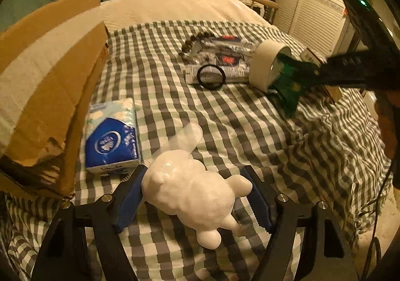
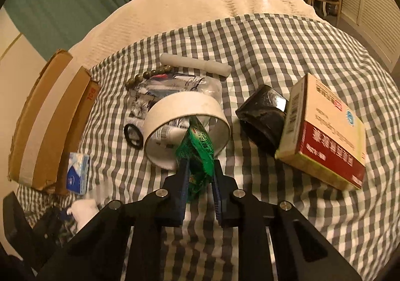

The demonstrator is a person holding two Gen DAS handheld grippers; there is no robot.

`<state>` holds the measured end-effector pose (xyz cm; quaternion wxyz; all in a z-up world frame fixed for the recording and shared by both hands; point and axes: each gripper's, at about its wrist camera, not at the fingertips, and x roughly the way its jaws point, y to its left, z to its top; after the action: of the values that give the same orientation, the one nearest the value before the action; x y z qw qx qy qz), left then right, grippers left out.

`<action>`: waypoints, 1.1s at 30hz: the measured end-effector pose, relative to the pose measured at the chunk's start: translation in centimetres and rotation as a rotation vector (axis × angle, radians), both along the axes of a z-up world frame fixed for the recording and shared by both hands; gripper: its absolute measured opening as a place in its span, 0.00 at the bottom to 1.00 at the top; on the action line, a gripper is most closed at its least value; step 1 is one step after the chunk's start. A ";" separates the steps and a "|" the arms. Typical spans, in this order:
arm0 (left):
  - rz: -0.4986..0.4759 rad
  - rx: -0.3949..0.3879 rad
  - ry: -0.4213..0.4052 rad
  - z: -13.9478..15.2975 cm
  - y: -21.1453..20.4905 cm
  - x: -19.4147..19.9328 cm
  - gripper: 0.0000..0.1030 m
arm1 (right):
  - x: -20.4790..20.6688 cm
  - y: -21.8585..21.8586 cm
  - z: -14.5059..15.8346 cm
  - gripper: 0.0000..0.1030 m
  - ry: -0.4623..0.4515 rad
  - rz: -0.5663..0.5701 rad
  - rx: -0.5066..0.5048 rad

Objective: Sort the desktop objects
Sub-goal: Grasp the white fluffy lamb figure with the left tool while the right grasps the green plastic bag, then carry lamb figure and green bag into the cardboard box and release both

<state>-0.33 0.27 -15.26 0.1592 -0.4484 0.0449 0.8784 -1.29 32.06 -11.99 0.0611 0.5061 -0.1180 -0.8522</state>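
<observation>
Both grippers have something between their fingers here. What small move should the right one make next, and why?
Probably a short lift straight up. The right gripper is shut on the green packet, whose far tip pokes into the white tape ring. Raising it first should free the tip without dragging the ring across the checked cloth. The left gripper brackets the white figurine.

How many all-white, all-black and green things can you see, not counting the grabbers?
White: 3 (bunny, tape roll, stick)
Black: 2 (hair band, pouch)
Green: 1 (packet)
Total: 6
</observation>
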 end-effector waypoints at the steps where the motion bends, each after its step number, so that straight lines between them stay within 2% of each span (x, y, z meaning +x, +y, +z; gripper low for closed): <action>1: 0.006 0.005 0.008 0.3 -0.1 0.0 0.75 | 0.2 0.0 0.2 0.15 0.001 0.006 0.009; 4: 0.036 0.055 0.060 2.1 -0.7 0.5 0.75 | 1.3 -0.3 1.0 0.15 0.011 0.037 0.043; 7: 0.060 0.053 0.115 4.1 -0.8 0.7 0.75 | 2.4 -0.6 2.2 0.14 0.019 0.057 0.053; 10: 0.080 0.086 0.159 6.3 -1.3 0.9 0.75 | 3.6 -1.2 3.8 0.14 0.038 0.080 0.066; 20: 0.192 0.130 0.300 13.3 -4.9 1.6 0.75 | 8.0 -5.4 11.8 0.13 0.182 0.211 0.191; 25: 0.279 0.136 0.361 17.1 -7.9 1.0 0.75 | 9.1 -7.3 15.7 0.13 0.242 0.257 0.180; 29: 0.336 0.134 0.355 19.1 -10.2 -0.7 0.75 | 8.9 -9.5 19.2 0.13 0.307 0.297 0.153; 33: 0.376 0.122 0.358 20.5 -12.3 -2.2 0.75 | 7.6 -12.2 21.0 0.13 0.321 0.341 0.086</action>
<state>-2.56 -12.02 5.24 0.0091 -0.2759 -0.0646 0.9590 6.32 19.83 9.03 0.2006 0.3790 0.0169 -0.9032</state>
